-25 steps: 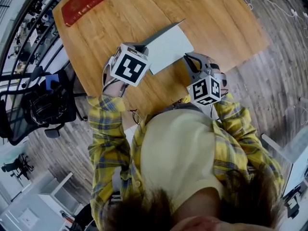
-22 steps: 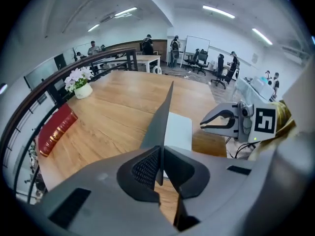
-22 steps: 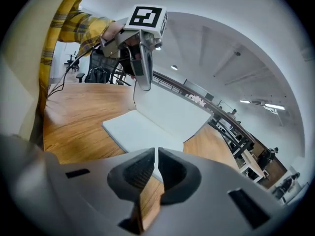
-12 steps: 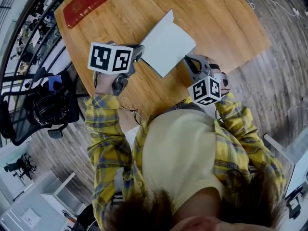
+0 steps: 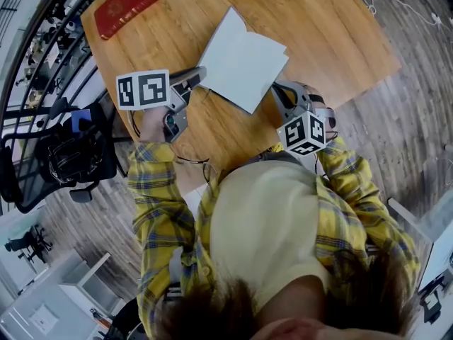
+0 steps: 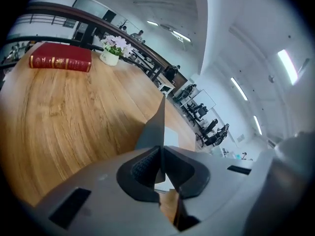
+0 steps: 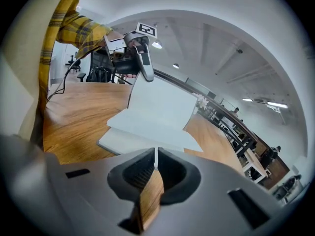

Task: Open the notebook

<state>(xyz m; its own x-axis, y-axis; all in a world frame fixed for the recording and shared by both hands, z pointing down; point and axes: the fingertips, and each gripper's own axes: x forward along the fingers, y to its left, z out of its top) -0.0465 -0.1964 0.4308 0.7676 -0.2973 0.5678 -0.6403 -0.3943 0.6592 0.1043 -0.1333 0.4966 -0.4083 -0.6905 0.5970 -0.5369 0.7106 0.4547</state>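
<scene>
left fingers [image 6: 140, 167] clamp notebook [image 5: 248, 66] cover | right fingers [image 7: 137, 175] closed at its corner | red book [image 5: 126, 4] print unreadable

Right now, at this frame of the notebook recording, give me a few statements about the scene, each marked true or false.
1. The left gripper is pinching the notebook's cover. True.
2. The notebook lies flat and shut. False: its cover is lifted off the pages and stands up.
3. A red book lies at the far corner of the table. True.
4. The right gripper holds the red book. False: its jaws are together beside the notebook's near corner, well away from the red book.
</scene>
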